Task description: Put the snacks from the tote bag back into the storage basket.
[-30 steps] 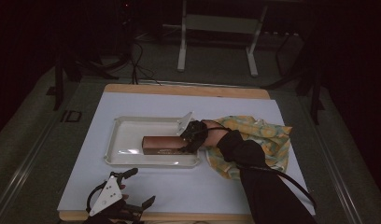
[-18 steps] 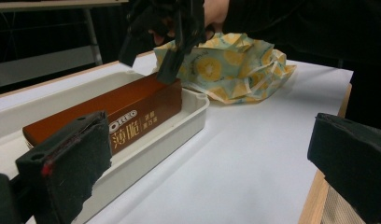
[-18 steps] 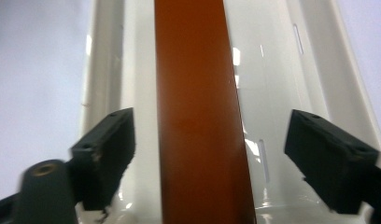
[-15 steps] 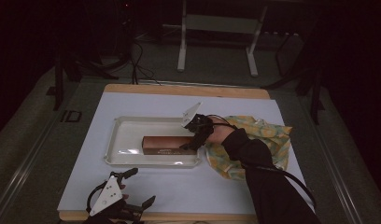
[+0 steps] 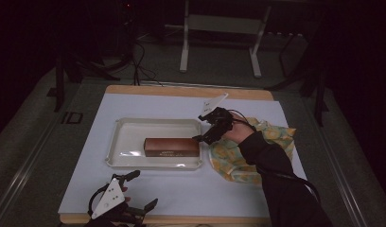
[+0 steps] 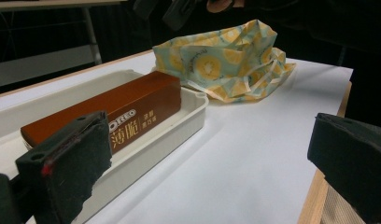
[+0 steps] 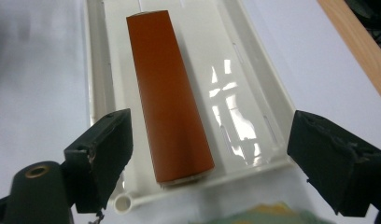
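Observation:
A long brown Oreo box (image 5: 172, 146) lies flat in a white tray (image 5: 134, 163) at the middle of the table. My right gripper (image 5: 201, 128) hovers open just past the box's right end, holding nothing. In the right gripper view the box (image 7: 167, 93) runs away from the spread jaws of the right gripper (image 7: 212, 154), inside the tray (image 7: 258, 98). My left gripper (image 5: 141, 190) rests open near the table's front edge, left of centre. In the left gripper view the left gripper (image 6: 207, 168) looks at the box (image 6: 109, 116) and the tray rim (image 6: 184, 123) with nothing between its pads.
A crumpled cloth with a lemon print (image 5: 257, 151) lies right of the tray, under the person's right forearm; the cloth (image 6: 226, 60) is also in the left gripper view. The wooden table edge (image 5: 181, 219) runs along the front. Bare white tabletop (image 5: 205, 189) lies in front of the tray.
My right gripper has drawn back to the right and upward from the box's right end. The box stays in the tray. The left gripper has not moved.

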The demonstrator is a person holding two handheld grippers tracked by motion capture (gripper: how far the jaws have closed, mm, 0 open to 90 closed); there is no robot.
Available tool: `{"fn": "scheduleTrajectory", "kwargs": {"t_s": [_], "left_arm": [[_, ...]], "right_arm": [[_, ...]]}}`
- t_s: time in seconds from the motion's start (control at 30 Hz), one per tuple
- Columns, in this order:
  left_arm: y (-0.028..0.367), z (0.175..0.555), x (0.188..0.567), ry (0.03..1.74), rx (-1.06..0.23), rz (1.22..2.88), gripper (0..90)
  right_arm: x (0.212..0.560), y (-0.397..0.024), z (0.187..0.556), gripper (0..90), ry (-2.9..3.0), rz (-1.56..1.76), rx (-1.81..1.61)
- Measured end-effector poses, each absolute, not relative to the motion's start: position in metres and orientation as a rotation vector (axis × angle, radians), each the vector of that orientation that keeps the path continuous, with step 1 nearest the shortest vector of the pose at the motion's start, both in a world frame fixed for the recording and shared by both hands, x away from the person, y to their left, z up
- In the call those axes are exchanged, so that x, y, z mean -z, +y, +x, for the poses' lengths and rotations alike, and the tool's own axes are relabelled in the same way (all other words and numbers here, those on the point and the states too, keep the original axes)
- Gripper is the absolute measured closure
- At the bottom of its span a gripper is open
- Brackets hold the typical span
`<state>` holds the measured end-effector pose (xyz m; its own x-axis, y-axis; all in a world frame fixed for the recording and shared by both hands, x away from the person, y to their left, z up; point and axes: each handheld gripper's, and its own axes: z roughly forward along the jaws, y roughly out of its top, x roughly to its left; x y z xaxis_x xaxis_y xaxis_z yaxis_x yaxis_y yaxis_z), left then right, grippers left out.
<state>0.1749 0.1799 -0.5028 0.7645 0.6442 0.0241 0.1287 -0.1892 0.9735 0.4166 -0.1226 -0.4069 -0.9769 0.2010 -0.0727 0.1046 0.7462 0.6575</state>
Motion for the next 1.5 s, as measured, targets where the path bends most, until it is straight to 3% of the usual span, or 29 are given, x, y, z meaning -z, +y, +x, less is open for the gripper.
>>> {"fn": "scheduleTrajectory", "kwargs": {"t_s": [0.7, 1.5], "left_arm": [[0.179, 0.175, 0.503, 0.609, -0.525, 1.734, 0.0], [0.177, 0.175, 0.503, 0.604, -0.511, 1.742, 0.0]], "right_arm": [[0.395, -0.193, 0.391, 14.3, 2.654, 0.483, -1.150], [0.417, -0.267, 0.350, 14.0, 2.458, 0.666, -1.197]]}}
